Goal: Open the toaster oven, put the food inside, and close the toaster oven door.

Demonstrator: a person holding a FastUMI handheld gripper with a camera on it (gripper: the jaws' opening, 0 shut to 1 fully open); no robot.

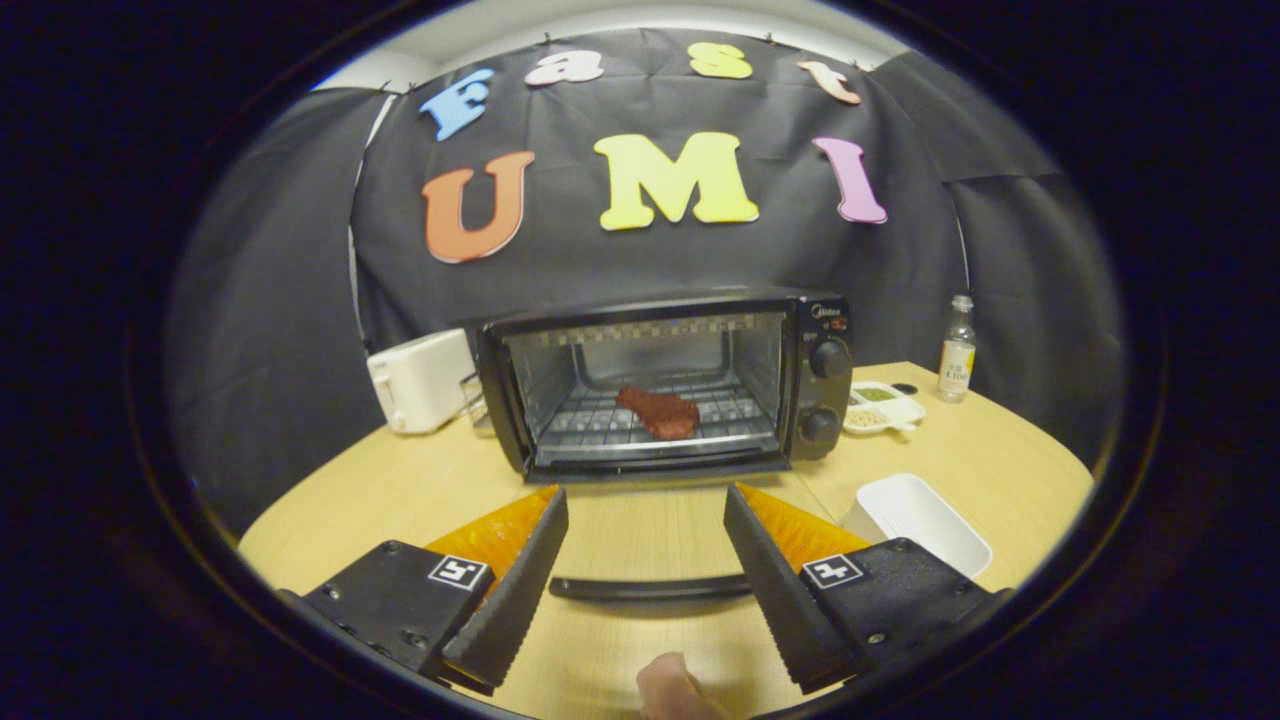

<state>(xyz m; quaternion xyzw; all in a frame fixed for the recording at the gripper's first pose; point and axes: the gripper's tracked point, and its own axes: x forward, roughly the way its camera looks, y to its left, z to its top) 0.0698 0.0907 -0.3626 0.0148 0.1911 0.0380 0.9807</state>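
Now the tool [645, 525] is wide open and holds nothing; the food [658, 411] lies inside the open toaster oven [665, 385].

You are looking at the toaster oven [665, 385], a black box-shaped unit standing upright on the wooden table ahead of the gripper [646, 520], with two round knobs stacked on its right-hand control panel. Its door [650, 540] is lying fully open, folded down flat toward you, and the dark curved door handle [650, 587] is sitting between the spread fingers, neither of which is touching it. The food [658, 412], a flat reddish-brown piece resembling a cut of meat, is resting on the wire rack [600, 420] inside the lit cavity, slightly right of centre.
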